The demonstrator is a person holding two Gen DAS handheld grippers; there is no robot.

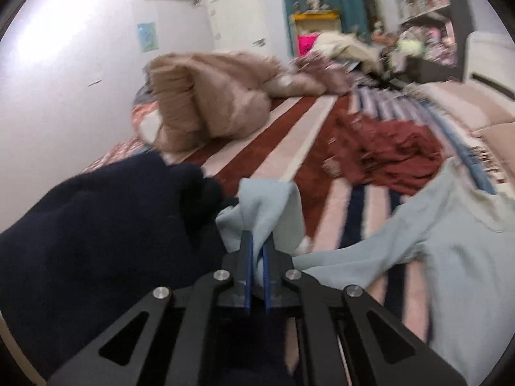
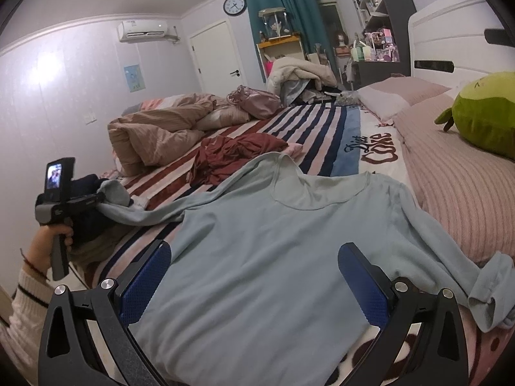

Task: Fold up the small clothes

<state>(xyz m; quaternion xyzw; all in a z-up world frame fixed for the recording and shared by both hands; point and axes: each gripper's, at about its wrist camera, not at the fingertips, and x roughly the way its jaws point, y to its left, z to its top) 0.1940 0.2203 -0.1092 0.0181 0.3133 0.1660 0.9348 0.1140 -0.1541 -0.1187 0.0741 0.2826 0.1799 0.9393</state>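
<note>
Item: pale blue long-sleeved cotton shirt (image 2: 257, 251), spread front-up across the striped fleece bed blanket (image 2: 305, 122), neckline toward the pillows. One sleeve ran out toward the left gripper (image 1: 256, 241); its cuff (image 1: 267, 206) stood pinched between that gripper's blue pads, the jaws pressed together on the cloth. The other sleeve trailed along the pink ribbed pillow (image 2: 450, 193), its cuff crumpled near the frame's right edge.

Right gripper (image 2: 254, 283): jaws spread wide, blue-padded fingers (image 2: 146, 283) standing either side of the shirt's lower body, above the fabric; contact with the cloth could not be told.

Pose: the left gripper, seen from the right wrist view, was gripped by its handle in a bare hand (image 2: 48, 241) with a white knit sleeve (image 2: 22, 305) at the wrist, tilted downward at the bed's near left. The right gripper also pointed downward over the shirt's hem.

Adjacent: a dark navy garment (image 1: 96, 241) heaped just beside the pinched cuff; a crumpled maroon garment (image 2: 231, 157) beyond the shirt; a tan quilt (image 2: 154, 135) bunched farther back.

Obscured: the left wrist view was motion-blurred. The shirt's hem was cut off behind the right gripper's black frame. The right hand was out of view.
</note>
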